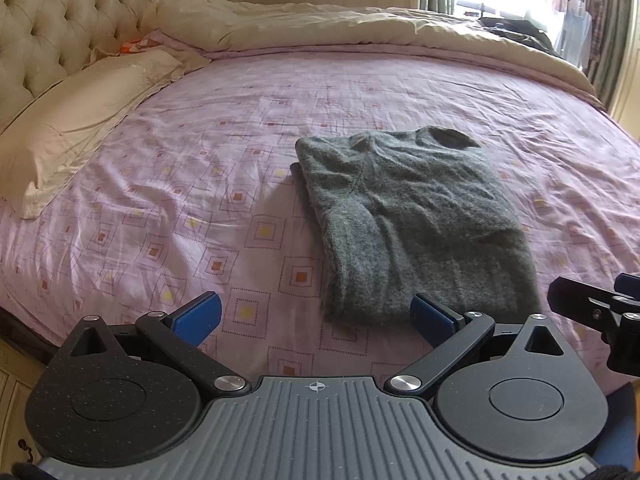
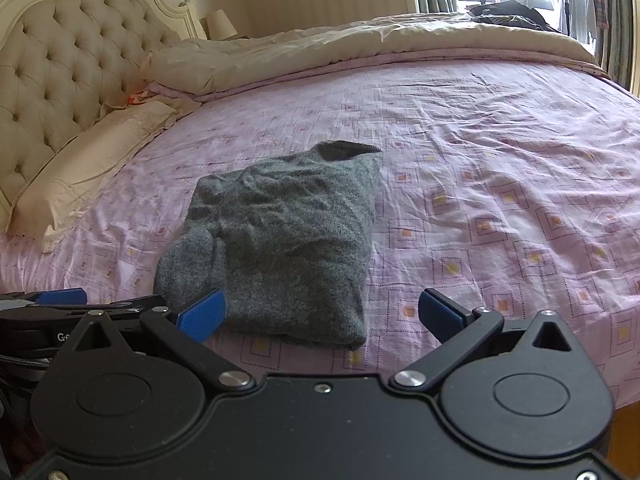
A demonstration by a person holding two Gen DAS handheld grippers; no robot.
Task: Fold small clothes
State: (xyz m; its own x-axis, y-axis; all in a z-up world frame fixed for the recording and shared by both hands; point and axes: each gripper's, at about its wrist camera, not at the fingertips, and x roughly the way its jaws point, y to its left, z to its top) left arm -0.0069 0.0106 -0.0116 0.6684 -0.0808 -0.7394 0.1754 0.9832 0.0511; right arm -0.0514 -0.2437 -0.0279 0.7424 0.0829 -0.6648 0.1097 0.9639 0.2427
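A grey knitted sweater (image 1: 412, 216) lies folded into a rough rectangle on the pink patterned bed sheet (image 1: 240, 128), neck opening at the far end. It also shows in the right wrist view (image 2: 284, 240). My left gripper (image 1: 316, 314) is open and empty, just in front of the sweater's near left edge. My right gripper (image 2: 320, 314) is open and empty, its blue fingers straddling the sweater's near right corner without touching it. The right gripper's body shows at the right edge of the left wrist view (image 1: 600, 312).
A beige pillow (image 1: 76, 120) lies at the left by the tufted headboard (image 1: 52, 24). A cream duvet (image 1: 360, 28) is bunched along the far side of the bed. Dark clothes (image 2: 508, 14) lie at the far right near the window. The bed's near edge is below the grippers.
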